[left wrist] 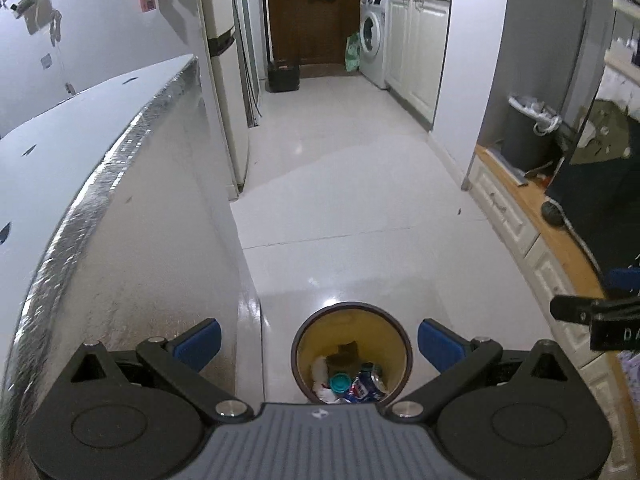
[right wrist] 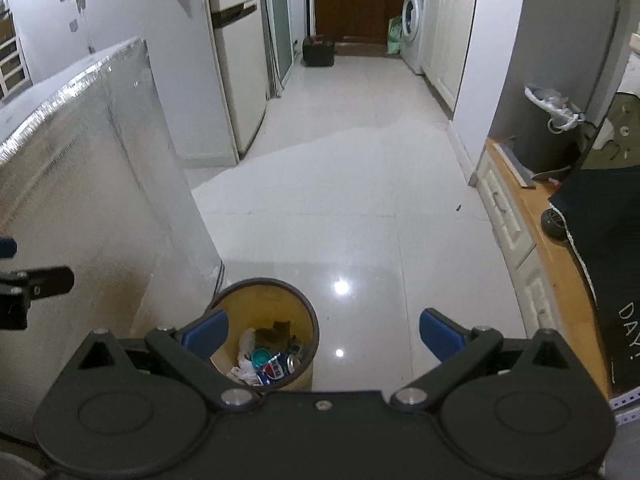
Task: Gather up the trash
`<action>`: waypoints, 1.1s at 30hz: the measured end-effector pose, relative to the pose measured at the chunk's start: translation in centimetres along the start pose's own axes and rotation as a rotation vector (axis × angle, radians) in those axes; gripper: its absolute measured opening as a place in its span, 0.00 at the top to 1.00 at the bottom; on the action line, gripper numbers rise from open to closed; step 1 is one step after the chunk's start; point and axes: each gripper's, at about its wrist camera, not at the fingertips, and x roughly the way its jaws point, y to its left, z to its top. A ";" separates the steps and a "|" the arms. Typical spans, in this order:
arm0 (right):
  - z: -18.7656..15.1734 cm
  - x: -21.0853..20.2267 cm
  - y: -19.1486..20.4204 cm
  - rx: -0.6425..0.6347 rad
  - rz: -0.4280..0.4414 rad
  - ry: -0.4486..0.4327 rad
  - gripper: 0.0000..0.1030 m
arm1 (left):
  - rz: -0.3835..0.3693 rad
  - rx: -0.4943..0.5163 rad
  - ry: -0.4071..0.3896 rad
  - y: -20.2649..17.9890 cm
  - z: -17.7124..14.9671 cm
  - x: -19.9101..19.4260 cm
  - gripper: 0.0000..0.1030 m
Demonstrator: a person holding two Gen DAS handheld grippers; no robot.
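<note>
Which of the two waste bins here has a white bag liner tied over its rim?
The dark grey bin by the far wall on the right. The yellow-lined bin below the grippers has no bag, only loose trash inside.

Upright yellow bin (left wrist: 352, 332), trash (left wrist: 352, 384) inside

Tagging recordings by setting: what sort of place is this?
Most likely a home, a tiled hallway opening into a kitchen: washing machine under a counter, tall refrigerator, and a yellow-lined wastebasket with trash.

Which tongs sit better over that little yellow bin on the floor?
Left, probably. The bin lies centred between the open left tongs, while in the right view it sits off beside the right tongs' left finger.
</note>
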 end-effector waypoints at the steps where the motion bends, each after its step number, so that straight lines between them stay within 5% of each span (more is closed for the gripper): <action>1: 0.0 -0.5 0.0 0.003 0.002 -0.011 0.00 | -0.001 -0.002 -0.010 0.1 -0.2 -0.6 0.00; 17: -2.7 -7.1 2.4 0.031 0.080 -0.019 0.00 | -0.033 -0.013 -0.095 0.3 -3.4 -7.2 0.00; 33: -7.3 -11.0 4.4 0.004 -0.030 -0.134 0.00 | 0.021 -0.013 -0.101 1.4 -7.9 -8.9 0.00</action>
